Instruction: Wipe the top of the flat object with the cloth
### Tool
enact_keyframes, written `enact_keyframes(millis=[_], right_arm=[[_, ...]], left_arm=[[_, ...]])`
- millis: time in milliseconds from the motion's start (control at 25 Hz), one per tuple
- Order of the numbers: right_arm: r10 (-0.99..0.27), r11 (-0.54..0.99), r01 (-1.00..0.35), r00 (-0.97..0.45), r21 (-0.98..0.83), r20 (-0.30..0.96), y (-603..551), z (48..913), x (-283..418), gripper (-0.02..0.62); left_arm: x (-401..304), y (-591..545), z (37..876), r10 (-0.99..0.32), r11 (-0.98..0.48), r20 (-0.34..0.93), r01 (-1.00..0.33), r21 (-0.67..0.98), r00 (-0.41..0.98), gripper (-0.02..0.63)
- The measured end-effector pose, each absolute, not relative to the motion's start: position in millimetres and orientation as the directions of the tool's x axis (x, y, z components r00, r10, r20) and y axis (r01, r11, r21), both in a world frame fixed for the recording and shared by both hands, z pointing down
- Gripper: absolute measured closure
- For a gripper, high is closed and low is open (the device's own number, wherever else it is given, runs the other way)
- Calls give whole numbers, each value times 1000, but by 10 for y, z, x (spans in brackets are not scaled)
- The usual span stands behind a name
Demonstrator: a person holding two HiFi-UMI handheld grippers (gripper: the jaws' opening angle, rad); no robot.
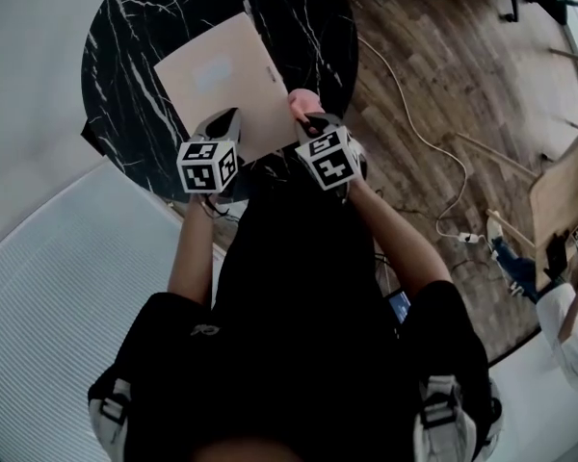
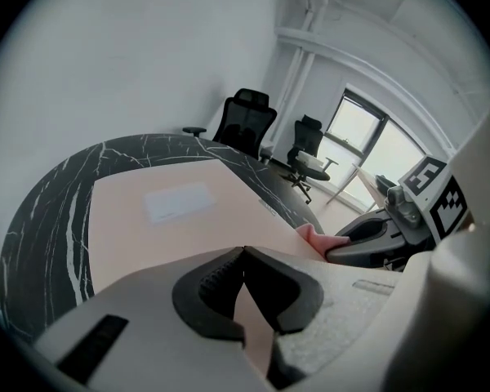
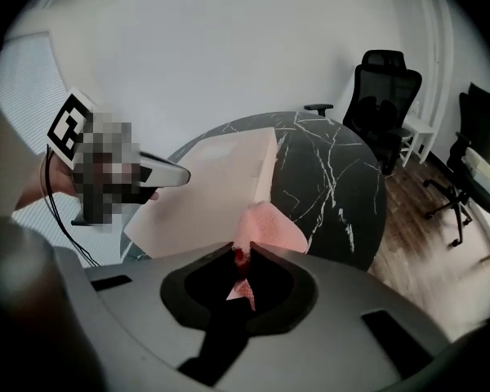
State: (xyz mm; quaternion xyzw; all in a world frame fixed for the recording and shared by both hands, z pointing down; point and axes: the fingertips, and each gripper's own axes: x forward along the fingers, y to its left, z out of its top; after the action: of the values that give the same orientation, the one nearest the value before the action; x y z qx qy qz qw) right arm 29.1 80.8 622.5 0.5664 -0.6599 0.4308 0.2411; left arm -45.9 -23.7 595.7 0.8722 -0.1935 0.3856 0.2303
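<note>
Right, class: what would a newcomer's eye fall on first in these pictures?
The round black marble table with its white veins stands out, and a pale flat board lies on it. At the board's near edge, the right gripper pinches a pink cloth, while the left gripper appears closed on the board's edge.

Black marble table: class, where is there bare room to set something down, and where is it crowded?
The table is bare left of the flat object, out to the rim, and in a band beyond its far right edge. The near edge is crowded: the left gripper and the right gripper, shut on the pink cloth, both sit there.
</note>
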Motion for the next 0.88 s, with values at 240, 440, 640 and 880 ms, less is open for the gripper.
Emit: enact_keyframes(millis=[240, 440, 640, 880], right_arm=[[-540, 27, -958, -255, -286, 802, 637, 6240, 352, 581], [-529, 57, -954, -278, -293, 802, 431, 6298, 415, 581], [-507, 103, -946, -315, -306, 802, 280, 6335, 484, 581], [-502, 157, -936, -350, -314, 791, 104, 6275, 509, 581]], left_arm=[[-449, -258, 5995, -172, -796, 770, -547, 259, 614, 607], [-431, -345, 6059, -182, -778, 776, -571, 262, 604, 607], [-430, -463, 6067, -213, -746, 779, -613, 259, 589, 606], [-514, -508, 6066, -241, -709, 793, -659, 250, 560, 606]])
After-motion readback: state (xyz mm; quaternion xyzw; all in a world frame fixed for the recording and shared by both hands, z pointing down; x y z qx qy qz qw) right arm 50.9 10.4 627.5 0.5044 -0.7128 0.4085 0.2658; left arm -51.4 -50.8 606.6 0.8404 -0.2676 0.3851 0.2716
